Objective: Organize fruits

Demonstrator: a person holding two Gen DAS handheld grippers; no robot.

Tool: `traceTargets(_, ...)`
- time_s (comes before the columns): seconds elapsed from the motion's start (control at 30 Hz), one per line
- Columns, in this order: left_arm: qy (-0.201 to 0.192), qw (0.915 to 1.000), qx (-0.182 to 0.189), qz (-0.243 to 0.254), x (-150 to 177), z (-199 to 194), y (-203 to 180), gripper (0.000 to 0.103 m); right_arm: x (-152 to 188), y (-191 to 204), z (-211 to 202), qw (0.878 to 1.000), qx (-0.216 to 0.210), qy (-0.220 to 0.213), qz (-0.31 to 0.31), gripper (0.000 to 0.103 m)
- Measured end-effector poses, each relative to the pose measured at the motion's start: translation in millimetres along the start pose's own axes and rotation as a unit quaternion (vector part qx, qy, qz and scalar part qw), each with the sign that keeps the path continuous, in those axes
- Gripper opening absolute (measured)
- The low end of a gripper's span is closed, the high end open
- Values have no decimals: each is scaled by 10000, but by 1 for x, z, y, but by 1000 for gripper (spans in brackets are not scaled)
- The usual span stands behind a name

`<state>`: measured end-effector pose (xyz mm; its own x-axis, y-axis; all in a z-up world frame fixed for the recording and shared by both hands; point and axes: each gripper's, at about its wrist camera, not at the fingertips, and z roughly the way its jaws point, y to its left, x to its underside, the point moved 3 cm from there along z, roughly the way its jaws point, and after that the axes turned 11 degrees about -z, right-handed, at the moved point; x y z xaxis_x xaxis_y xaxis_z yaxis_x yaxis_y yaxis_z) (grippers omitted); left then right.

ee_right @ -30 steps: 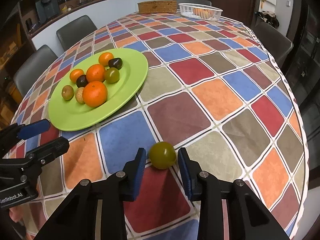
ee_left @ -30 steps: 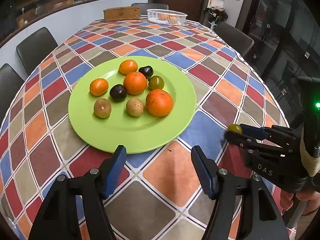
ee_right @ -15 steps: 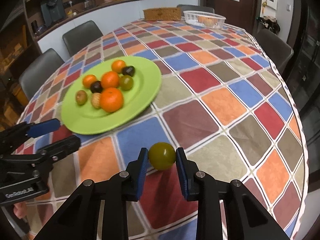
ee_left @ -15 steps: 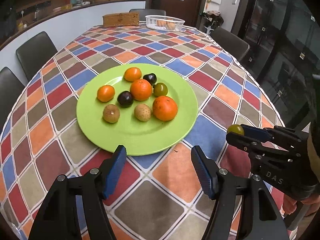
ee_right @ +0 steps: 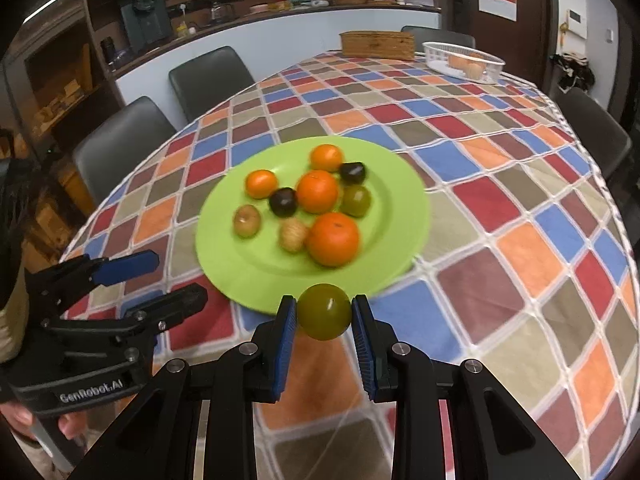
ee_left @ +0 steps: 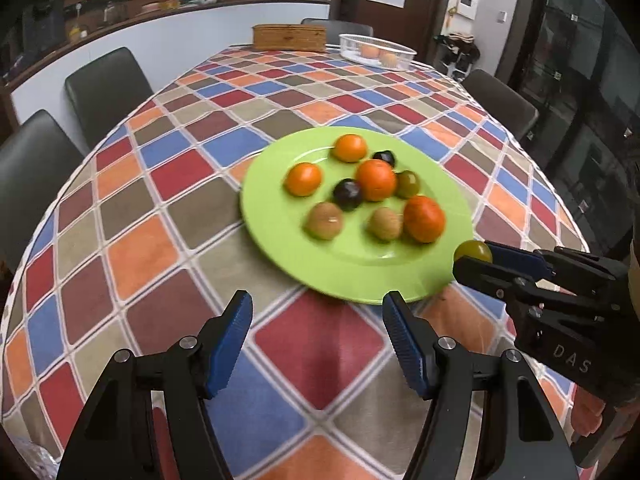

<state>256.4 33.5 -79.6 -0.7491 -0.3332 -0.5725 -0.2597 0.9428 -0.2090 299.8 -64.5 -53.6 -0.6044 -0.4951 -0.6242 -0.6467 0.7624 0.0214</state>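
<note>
My right gripper (ee_right: pixel 324 316) is shut on a green plum (ee_right: pixel 325 311) and holds it above the table, just before the near rim of the green plate (ee_right: pixel 404 204). The plum also shows in the left wrist view (ee_left: pixel 474 251), at the plate's (ee_left: pixel 272 192) right edge, with the right gripper (ee_left: pixel 472 260) around it. The plate holds several fruits: oranges (ee_right: pixel 333 239), dark plums (ee_right: pixel 283 201), another green plum (ee_right: pixel 355 200) and brown kiwis (ee_right: pixel 247 221). My left gripper (ee_left: pixel 318 338) is open and empty over the tablecloth before the plate; it also shows in the right wrist view (ee_right: pixel 160 280).
A checked tablecloth (ee_left: pixel 160 216) covers the table. A white basket (ee_left: pixel 376 51) with fruit and a wicker box (ee_left: pixel 289 37) stand at the far end. Dark chairs (ee_left: pixel 106 88) line the left and right sides. The table edge drops off at right (ee_right: pixel 616 216).
My right gripper closed on the green plum, lifted it off the cloth and carried it left to the plate's near rim. My left gripper rose and shifted left, still open.
</note>
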Motion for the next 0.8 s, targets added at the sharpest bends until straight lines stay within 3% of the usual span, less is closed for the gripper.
traceTargets(0.4, -64, 9998, -86, -169, -4, -2, 27, 66, -19, 15, 29, 10000, -67, -34, 43, 30)
traceTargets(0.8, -437, 9990, 60, 4, -3, -38, 19, 67, -11, 22, -16, 9985, 370, -362, 152, 34)
